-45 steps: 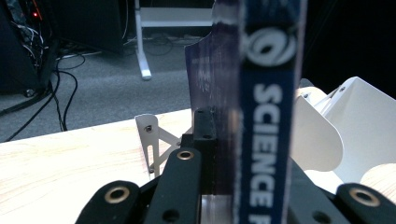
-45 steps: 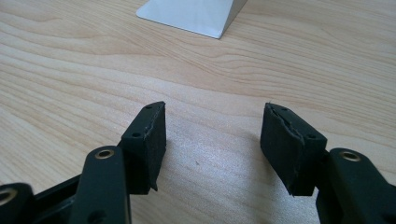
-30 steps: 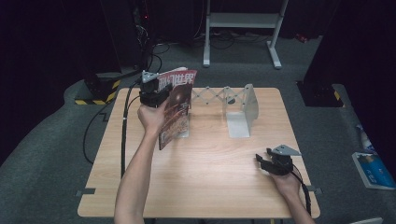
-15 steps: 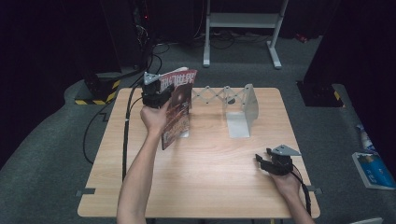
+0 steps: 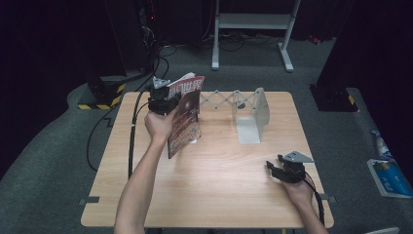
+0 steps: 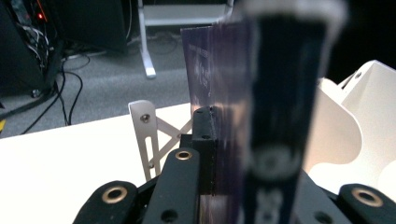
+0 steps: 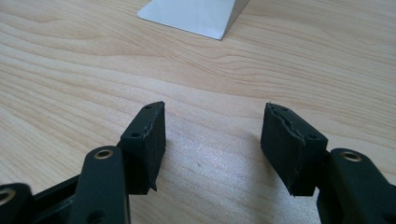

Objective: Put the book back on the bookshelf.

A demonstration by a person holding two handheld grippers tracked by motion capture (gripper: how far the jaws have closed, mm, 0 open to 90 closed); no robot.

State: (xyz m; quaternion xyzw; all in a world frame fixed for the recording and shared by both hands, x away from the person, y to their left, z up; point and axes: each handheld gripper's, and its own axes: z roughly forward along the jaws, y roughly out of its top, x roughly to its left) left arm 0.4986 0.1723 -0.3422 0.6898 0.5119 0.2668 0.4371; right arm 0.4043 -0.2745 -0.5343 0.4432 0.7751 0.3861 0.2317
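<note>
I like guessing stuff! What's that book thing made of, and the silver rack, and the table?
The magazine looks like glossy paper: thin, printed cover with a sheen. The expandable rack seems to be metal, probably matte silver steel or aluminium, with riveted crossing bars. The table looks like wood or wood-pattern laminate, going by its pale grain lines.

Between my left gripper's (image 6: 210, 154) matt black plastic fingers (image 6: 204, 140) sits a magazine (image 5: 184, 114) of glossy paper, its cover shiny. Beneath my right gripper's (image 7: 212, 140) rough-edged, dull rubbery pads (image 7: 149, 140) lies the table (image 7: 210, 79), smooth pale wood grain. Ahead of them stands the bookend rack (image 5: 251, 114), matt silver metal
</note>
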